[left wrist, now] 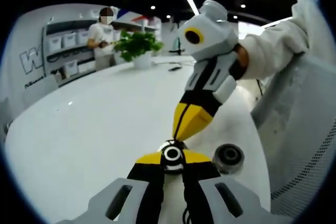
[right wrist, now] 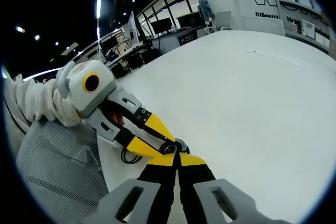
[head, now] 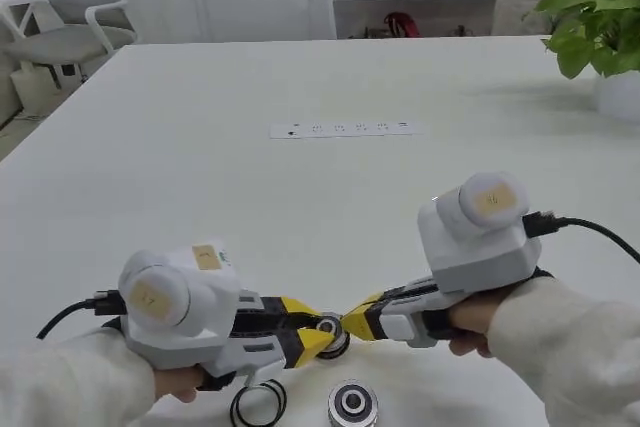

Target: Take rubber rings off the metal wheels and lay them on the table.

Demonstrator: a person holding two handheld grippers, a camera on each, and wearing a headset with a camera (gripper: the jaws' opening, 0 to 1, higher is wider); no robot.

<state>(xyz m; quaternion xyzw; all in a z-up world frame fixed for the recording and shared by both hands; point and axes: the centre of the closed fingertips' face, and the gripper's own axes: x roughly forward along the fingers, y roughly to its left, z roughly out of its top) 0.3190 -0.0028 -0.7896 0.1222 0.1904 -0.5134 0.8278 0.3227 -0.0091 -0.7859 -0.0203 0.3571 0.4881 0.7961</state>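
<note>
My left gripper point(head: 322, 337) point(left wrist: 172, 157) is shut on a small metal wheel point(head: 334, 336) point(left wrist: 172, 153) with a black rubber rim, held just above the white table point(head: 330, 197) near its front edge. My right gripper point(head: 347, 324) point(right wrist: 177, 155) comes in from the right, its yellow tips pinched together on that wheel's rubber ring point(right wrist: 179, 145). Two loose black rubber rings point(head: 258, 405) lie on the table under the left gripper. A second wheel point(head: 353, 403) point(left wrist: 229, 157) lies flat beside them.
A flush socket strip point(head: 345, 129) sits mid-table. A potted plant point(head: 598, 17) stands at the far right edge, with chairs point(head: 265, 9) behind the table. A person point(left wrist: 102, 31) stands far off by shelves. Cables trail from both grippers.
</note>
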